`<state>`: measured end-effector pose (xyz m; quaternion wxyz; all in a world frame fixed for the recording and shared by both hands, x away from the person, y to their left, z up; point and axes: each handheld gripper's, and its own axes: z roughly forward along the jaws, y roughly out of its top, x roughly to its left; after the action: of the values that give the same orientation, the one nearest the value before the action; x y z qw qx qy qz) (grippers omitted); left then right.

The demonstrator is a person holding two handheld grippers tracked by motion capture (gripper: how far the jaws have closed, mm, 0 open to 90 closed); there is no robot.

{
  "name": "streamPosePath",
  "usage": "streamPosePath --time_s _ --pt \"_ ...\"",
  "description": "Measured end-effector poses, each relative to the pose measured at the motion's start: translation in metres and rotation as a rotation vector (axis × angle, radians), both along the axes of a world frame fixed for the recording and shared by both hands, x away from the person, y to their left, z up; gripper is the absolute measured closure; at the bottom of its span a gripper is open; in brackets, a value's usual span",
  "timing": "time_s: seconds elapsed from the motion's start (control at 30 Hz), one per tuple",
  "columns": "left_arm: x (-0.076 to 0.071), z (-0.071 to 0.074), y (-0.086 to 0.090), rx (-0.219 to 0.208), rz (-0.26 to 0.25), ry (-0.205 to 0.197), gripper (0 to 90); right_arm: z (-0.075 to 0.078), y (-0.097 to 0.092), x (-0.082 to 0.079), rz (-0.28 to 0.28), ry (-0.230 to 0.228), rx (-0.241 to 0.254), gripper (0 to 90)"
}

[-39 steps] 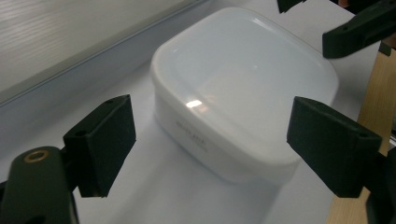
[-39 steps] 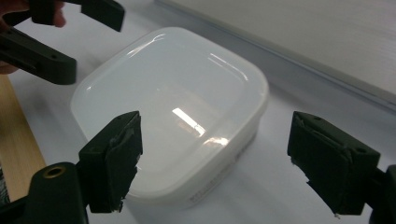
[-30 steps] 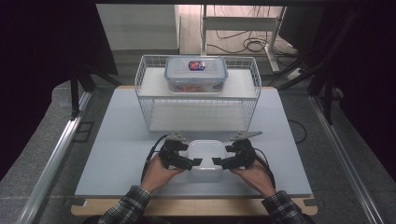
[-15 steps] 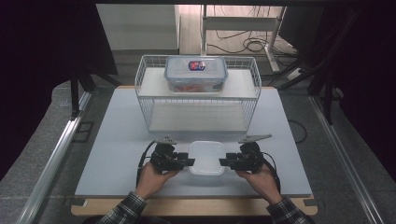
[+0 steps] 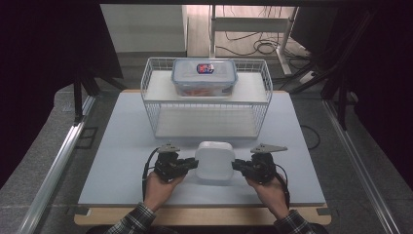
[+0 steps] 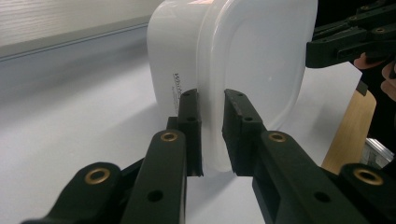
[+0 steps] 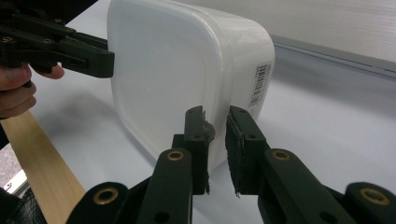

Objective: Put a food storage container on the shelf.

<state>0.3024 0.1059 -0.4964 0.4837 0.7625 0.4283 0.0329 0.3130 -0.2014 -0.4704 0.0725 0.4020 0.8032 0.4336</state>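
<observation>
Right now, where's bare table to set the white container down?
Free: the strips left and right of the wire basket, and the near corners of the table outside each hand. Crowded: the near centre, where the left gripper and right gripper clamp the rim of the white container just before the basket.

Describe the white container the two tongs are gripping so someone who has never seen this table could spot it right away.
On the pale table, look in front of the wire basket, near the person's edge. The white container sits between the left tongs and right tongs, each clamped on its rim. Unlike the clear box with the coloured label on the basket, it is opaque, plain white and rounded-square.
</observation>
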Motion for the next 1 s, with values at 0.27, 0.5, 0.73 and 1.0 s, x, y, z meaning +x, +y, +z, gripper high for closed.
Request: streamPosePath --time_s 0.27,0.5,0.73,1.0 --pt "-0.004 0.004 0.0 -0.006 0.024 -0.023 78.8 -0.004 0.001 0.001 -0.031 -0.004 0.038 77.8" --pt "-0.006 0.017 0.005 -0.006 0.034 -0.062 78.9 0.006 0.004 0.003 -0.019 -0.047 0.052 77.8" --pt "-0.007 0.03 0.012 -0.004 0.045 -0.102 79.0 0.019 0.01 0.005 -0.001 -0.097 0.061 77.7" --pt "-0.005 0.056 0.02 -0.001 0.05 -0.161 79.0 0.043 0.018 0.008 0.018 -0.154 0.071 77.8"
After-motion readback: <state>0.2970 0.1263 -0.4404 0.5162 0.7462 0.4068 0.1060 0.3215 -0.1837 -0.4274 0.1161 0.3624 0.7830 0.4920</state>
